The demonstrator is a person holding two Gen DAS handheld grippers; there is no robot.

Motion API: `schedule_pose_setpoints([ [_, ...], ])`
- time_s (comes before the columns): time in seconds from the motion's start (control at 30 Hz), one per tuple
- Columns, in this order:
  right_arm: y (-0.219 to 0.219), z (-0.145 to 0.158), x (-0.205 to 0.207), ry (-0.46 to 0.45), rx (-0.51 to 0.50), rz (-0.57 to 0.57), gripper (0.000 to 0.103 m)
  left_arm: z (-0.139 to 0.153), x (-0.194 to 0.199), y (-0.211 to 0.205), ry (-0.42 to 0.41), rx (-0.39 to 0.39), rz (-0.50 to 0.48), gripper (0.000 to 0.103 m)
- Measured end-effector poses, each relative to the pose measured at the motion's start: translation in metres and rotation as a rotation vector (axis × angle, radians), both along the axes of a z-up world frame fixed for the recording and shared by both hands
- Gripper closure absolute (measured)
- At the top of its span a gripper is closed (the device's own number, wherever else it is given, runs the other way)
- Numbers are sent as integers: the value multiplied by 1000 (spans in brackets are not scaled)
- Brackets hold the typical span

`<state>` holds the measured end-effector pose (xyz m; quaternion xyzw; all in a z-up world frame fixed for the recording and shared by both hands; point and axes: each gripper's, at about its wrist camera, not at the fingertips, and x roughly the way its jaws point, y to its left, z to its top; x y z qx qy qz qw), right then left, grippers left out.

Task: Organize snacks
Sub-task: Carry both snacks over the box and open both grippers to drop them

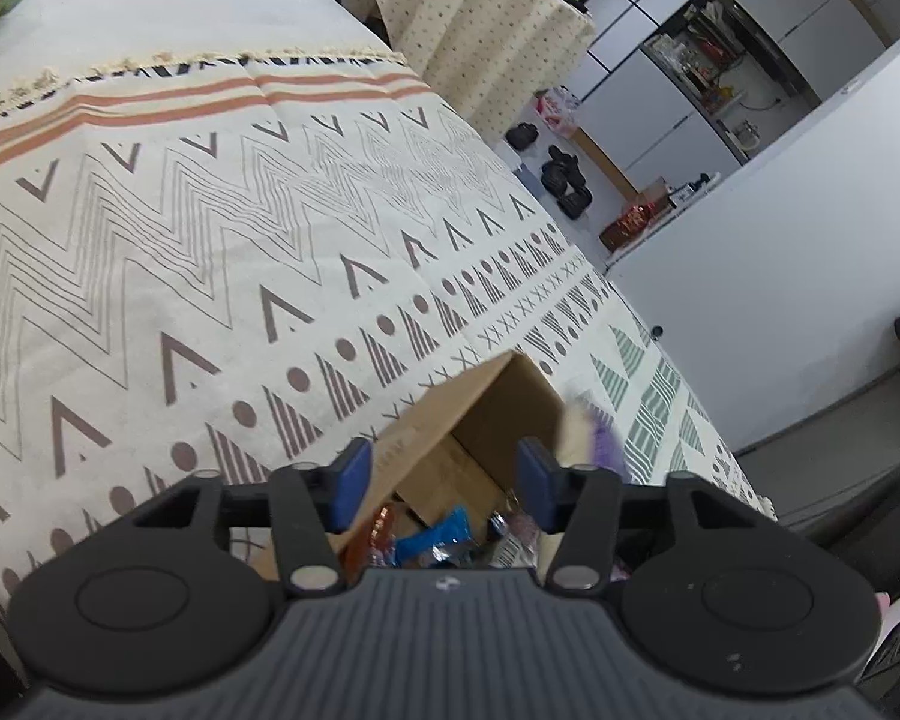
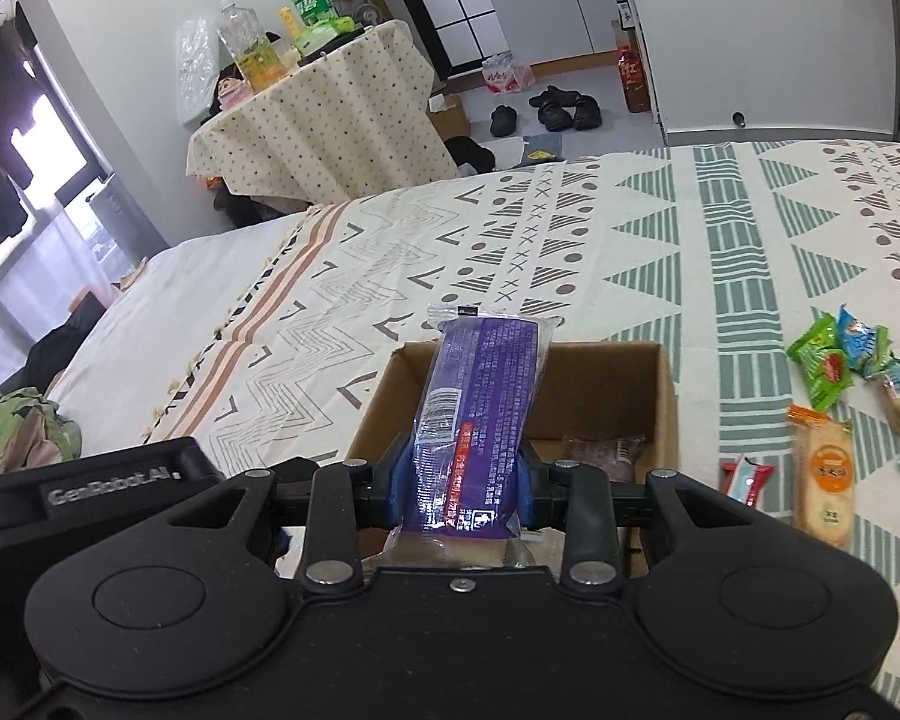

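An open cardboard box (image 2: 660,396) sits on the patterned bed cover. My right gripper (image 2: 462,486) is shut on a purple snack packet (image 2: 480,408) and holds it upright above the box's near edge. A pink packet (image 2: 600,450) lies inside the box. My left gripper (image 1: 444,480) is open and empty, just above the box (image 1: 510,396), which holds blue (image 1: 444,540) and orange (image 1: 378,534) snack packets. The purple packet appears blurred at the box's right in the left wrist view (image 1: 588,432).
Several loose snacks lie on the cover right of the box: green packets (image 2: 822,366), a cracker pack (image 2: 822,480), a red-white packet (image 2: 747,477). A draped side table (image 2: 324,126) with bottles stands beyond the bed. Shoes (image 2: 561,105) are on the floor.
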<state>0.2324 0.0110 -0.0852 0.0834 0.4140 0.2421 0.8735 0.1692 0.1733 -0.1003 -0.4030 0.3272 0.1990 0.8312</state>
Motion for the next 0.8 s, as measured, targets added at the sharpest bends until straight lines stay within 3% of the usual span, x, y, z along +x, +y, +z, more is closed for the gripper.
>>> schedule_pose_setpoints([
  [0.17, 4, 0, 3, 0, 6, -21, 39, 1, -4, 5, 12, 5, 53, 22],
  [0.37, -11, 11, -4, -26, -22, -50, 23, 6, -3, -6, -3, 32, 33, 13],
  [0.63, -40, 20, -18, -49, -79, -109, 12, 14, -7, -24, -14, 83, 11, 10],
  [0.8, -59, 23, -27, -52, -101, -146, 9, 29, -12, -35, -27, 183, 34, 10],
])
